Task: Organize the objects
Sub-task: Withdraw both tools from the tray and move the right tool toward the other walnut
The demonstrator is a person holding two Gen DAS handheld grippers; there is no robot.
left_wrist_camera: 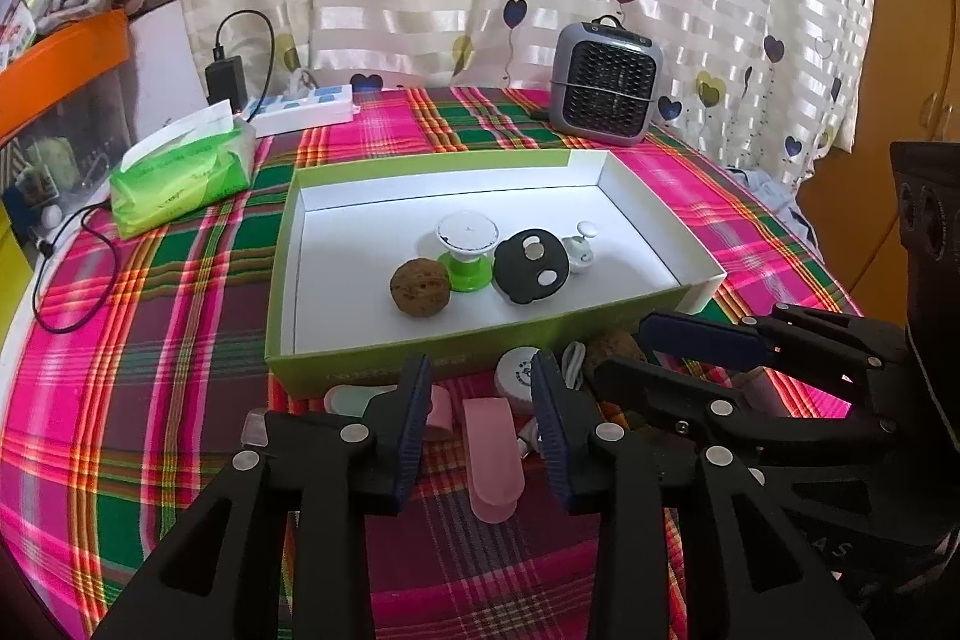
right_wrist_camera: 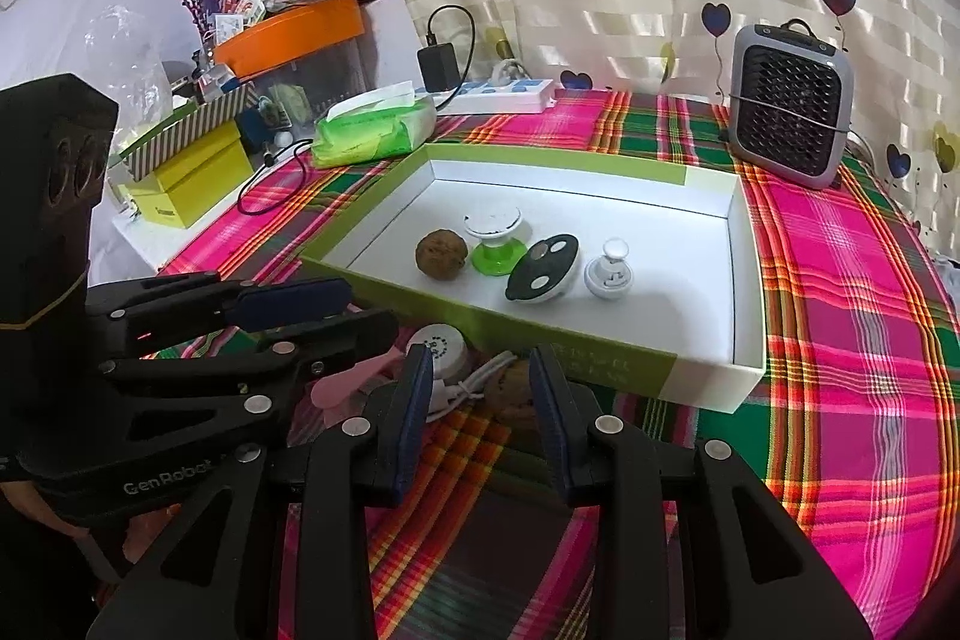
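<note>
A green box with a white inside (left_wrist_camera: pixel 282 280) (right_wrist_camera: pixel 744 280) holds a brown ball (left_wrist_camera: pixel 419 287), a green-and-white spool (left_wrist_camera: pixel 468 250), a black disc (left_wrist_camera: pixel 531 265) and a small white knob (left_wrist_camera: pixel 581 250). In front of the box lie a pink clip (left_wrist_camera: pixel 489 454), a white round disc (left_wrist_camera: pixel 516 376) (right_wrist_camera: pixel 441 346), a white cable (right_wrist_camera: pixel 474 385) and a second brown ball (right_wrist_camera: pixel 510 394). My left gripper (left_wrist_camera: pixel 480 382) (right_wrist_camera: pixel 366 310) is open, astride the pink clip without touching it. My right gripper (right_wrist_camera: pixel 480 370) (left_wrist_camera: pixel 624 352) is open, with the second ball and cable between its fingers, not pressed.
A green tissue pack (left_wrist_camera: pixel 180 172) lies left of the box. A grey heater (left_wrist_camera: pixel 609 82) and a white power strip (left_wrist_camera: pixel 306 109) stand at the back by the curtain. Boxes and an orange bin (right_wrist_camera: pixel 288 31) crowd the far left. The plaid cloth right of the box is bare.
</note>
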